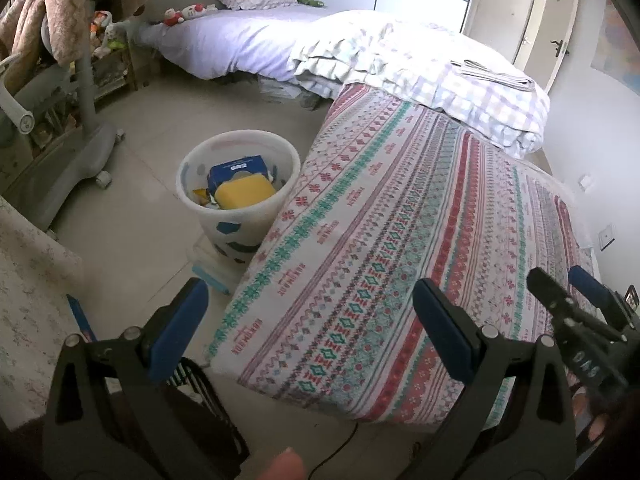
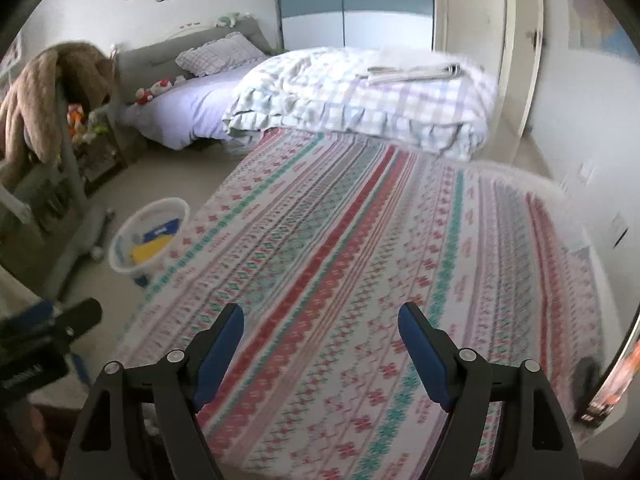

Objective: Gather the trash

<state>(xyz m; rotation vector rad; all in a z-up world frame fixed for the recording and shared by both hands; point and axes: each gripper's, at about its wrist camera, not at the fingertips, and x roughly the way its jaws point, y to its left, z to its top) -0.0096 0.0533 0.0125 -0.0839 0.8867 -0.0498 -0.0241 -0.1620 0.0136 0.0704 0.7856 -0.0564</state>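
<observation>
Left gripper [image 1: 310,328]: fingers spread wide, nothing between them. Right gripper [image 2: 320,346]: fingers likewise wide and empty, over the patterned bed [image 2: 360,260].

Bin [image 1: 240,196] stands on the floor beyond and left of the left fingers, touching the bed's edge; well ahead and left of the right fingers. It already holds trash: a blue box [image 1: 238,168] and a yellow piece [image 1: 244,192].

Folded papers [image 2: 412,72] lie on the quilt, far ahead of both grippers; possibly trash. Judged light, thin, floppy; best pinched at an overhanging edge.
</observation>
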